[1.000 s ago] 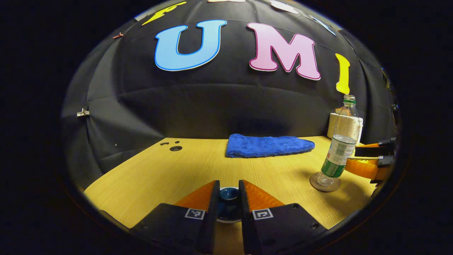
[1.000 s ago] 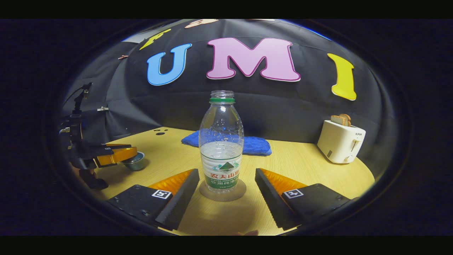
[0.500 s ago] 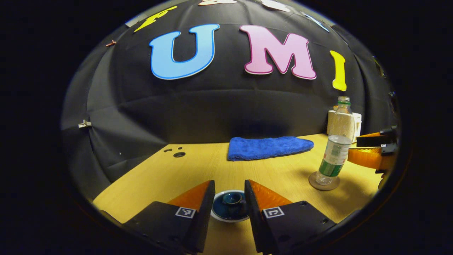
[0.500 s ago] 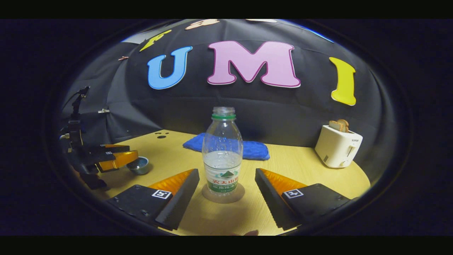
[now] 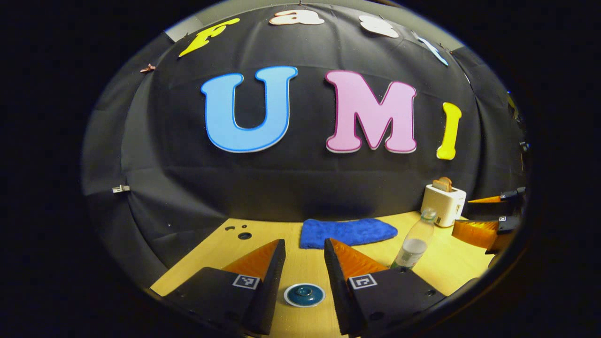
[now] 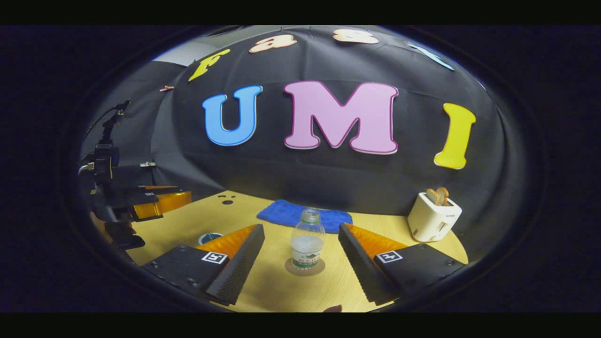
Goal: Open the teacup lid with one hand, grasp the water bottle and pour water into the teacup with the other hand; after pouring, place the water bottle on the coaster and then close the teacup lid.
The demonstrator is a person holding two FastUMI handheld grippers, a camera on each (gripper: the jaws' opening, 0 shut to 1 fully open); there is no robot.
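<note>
Wooden table (image 6: pixel 277 291) carries everything. Left gripper (image 5: pixel 304 263), jaws apart and holding nothing, hangs above the round blue teacup lid (image 5: pixel 304 295). Right gripper (image 6: pixel 301 256) is also wide; beyond it the clear water bottle (image 6: pixel 307 239) stands upright on the coaster (image 6: pixel 305 268), mouth up. A blue cloth (image 6: pixel 304 213) lies behind.

Wooden table (image 6: pixel 277 286): cloth (image 6: pixel 286 213), toaster (image 6: pixel 432 218), coaster (image 6: pixel 305 271) (under bottle (image 6: pixel 307 244)), lidded teacup (image 5: pixel 304 295).

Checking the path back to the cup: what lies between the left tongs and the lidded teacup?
Nothing: in the left gripper view the open left tongs frame the lidded teacup, with bare wooden table between.
</note>
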